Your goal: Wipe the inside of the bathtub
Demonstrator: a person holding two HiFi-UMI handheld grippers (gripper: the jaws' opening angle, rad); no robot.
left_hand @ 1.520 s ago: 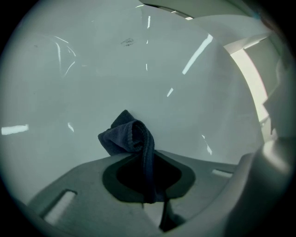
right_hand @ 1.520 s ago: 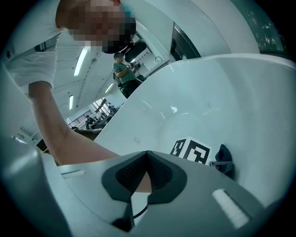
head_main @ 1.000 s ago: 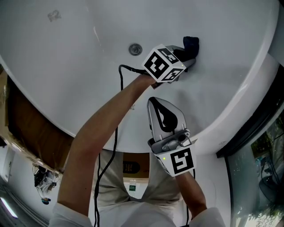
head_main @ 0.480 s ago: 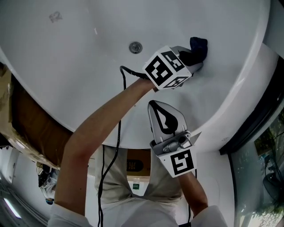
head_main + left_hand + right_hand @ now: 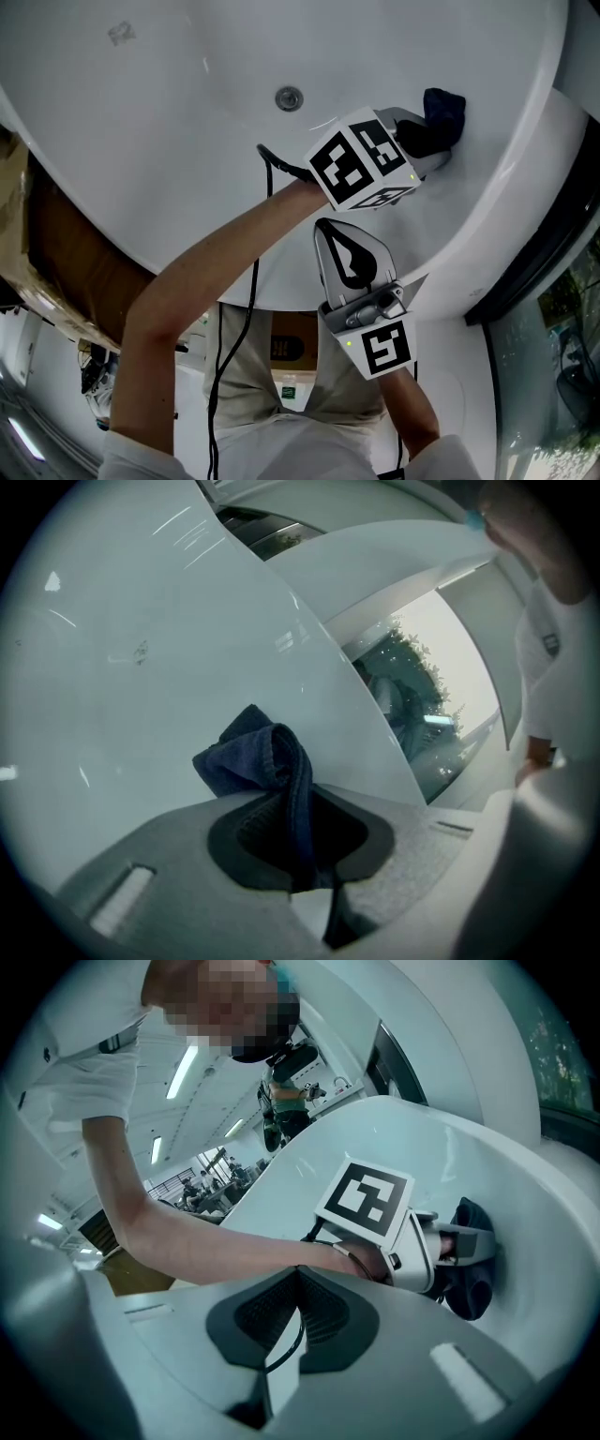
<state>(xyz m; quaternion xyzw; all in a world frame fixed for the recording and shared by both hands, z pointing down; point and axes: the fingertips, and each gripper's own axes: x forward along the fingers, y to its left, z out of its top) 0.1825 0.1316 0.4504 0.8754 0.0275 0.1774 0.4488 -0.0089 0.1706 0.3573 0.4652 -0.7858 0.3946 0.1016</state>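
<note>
We note left gripper (image 5: pixel 424 142) pinching soft, limp cloth (image 5: pixel 446 110) by its fold on likely-slick bathtub (image 5: pixel 187 141); right gripper (image 5: pixel 330 230) pressed together, empty

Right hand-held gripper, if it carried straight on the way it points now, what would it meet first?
Most likely the person's left wrist, just behind the left hand-held gripper holding the dark cloth; depth is hard to judge.

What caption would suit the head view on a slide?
Left gripper holds a dark blue cloth against the bathtub inner wall; right gripper hangs shut, empty.
</note>
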